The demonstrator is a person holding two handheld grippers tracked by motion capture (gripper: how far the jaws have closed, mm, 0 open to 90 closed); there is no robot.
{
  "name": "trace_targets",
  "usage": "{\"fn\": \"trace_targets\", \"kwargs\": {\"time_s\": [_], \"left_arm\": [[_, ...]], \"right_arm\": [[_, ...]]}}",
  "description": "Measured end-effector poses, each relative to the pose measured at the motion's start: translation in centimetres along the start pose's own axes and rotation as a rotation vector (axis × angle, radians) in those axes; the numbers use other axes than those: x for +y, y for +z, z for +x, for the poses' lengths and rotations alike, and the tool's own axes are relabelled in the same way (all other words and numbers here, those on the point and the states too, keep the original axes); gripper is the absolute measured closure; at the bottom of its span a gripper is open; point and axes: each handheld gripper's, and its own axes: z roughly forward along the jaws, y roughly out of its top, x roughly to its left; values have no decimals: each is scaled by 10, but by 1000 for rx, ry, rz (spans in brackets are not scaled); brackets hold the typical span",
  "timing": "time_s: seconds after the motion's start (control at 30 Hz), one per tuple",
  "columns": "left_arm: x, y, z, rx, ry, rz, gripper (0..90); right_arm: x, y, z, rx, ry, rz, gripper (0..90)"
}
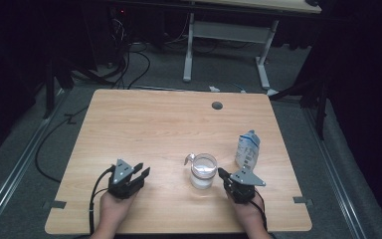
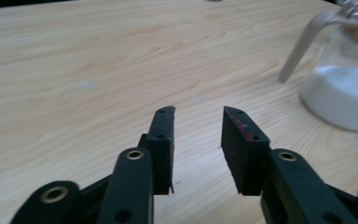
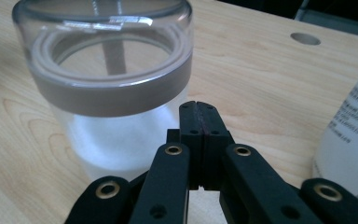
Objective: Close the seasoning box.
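A clear jar (image 1: 203, 171) with white powder in its lower part stands on the wooden table (image 1: 154, 124) near the front, a pale spoon-like handle (image 1: 189, 159) leaning at its rim. My left gripper (image 1: 143, 172) lies low on the table to the jar's left, open with nothing between its jaws. In the left gripper view the gripper (image 2: 198, 112) points past the jar (image 2: 345, 93) and the handle (image 2: 303, 44) at the right. My right gripper (image 1: 222, 173) is shut and empty, just right of the jar. In its own view the gripper (image 3: 198, 106) sits close before the jar (image 3: 107, 70).
A white container with a blue top (image 1: 247, 148) stands right of the jar, and its side (image 3: 354, 135) shows at the right gripper view's edge. A round cable hole (image 1: 217, 105) is near the table's far edge. Floor cables and another desk's legs (image 1: 189, 50) lie beyond.
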Motion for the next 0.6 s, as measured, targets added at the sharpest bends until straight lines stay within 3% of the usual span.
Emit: {"fn": "trace_targets", "kwargs": {"time_s": [0.1,0.17,0.2,0.23,0.27,0.3,0.6], "left_arm": [[-11,-7,8,16,-1,9,618],[-17,-12,15,45,40,64,603],[-19,-15,18,47,26,63,601],[-22,-19,25,39,-21,45,603],[-22,-19,25,39,-21,45,603],[-23,-18,28,32,-47,47,602],[-25,-16,24,38,-11,41,589]], "right_arm": [[3,0,-3,3,15,-10,900],[5,0,-3,2,10,-16,900],[6,0,-3,3,9,-18,900],[6,-2,-3,8,17,-25,900],[7,-3,-3,8,14,-26,900],[7,-3,-2,8,10,-28,900],[7,-6,5,13,-22,-24,900]]}}
